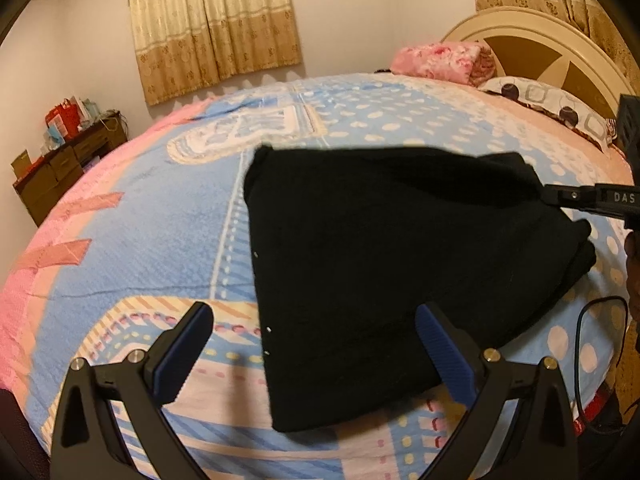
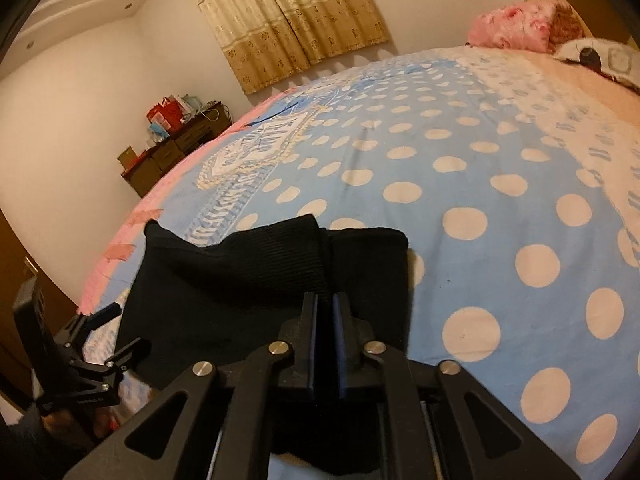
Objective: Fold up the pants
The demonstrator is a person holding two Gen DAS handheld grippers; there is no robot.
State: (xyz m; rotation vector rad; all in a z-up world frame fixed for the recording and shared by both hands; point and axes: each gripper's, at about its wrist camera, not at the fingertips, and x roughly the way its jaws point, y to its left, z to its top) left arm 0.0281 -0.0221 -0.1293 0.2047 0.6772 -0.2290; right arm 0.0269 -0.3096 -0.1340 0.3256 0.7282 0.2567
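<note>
The black pants (image 1: 380, 264) lie folded in a thick stack on the blue dotted bedspread (image 1: 160, 240). My left gripper (image 1: 316, 320) is open and empty, its blue-padded fingers (image 1: 188, 344) spread just above the near left edge of the stack. My right gripper (image 2: 325, 300) is shut on a raised fold of the pants (image 2: 260, 272) at their right side, with ribbed cuff fabric bunched in front of the fingers. It shows in the left wrist view (image 1: 560, 196) at the far right, pinching the cloth. The left gripper shows in the right wrist view (image 2: 116, 332) at the lower left.
The bedspread (image 2: 480, 184) runs far and right. A pink blanket (image 1: 440, 60) and a patterned pillow (image 1: 560, 104) lie by the headboard (image 1: 540, 40). A dark wooden dresser (image 1: 64, 168) with clutter stands at the far left wall. A black cable (image 1: 588, 344) hangs off the bed's right edge.
</note>
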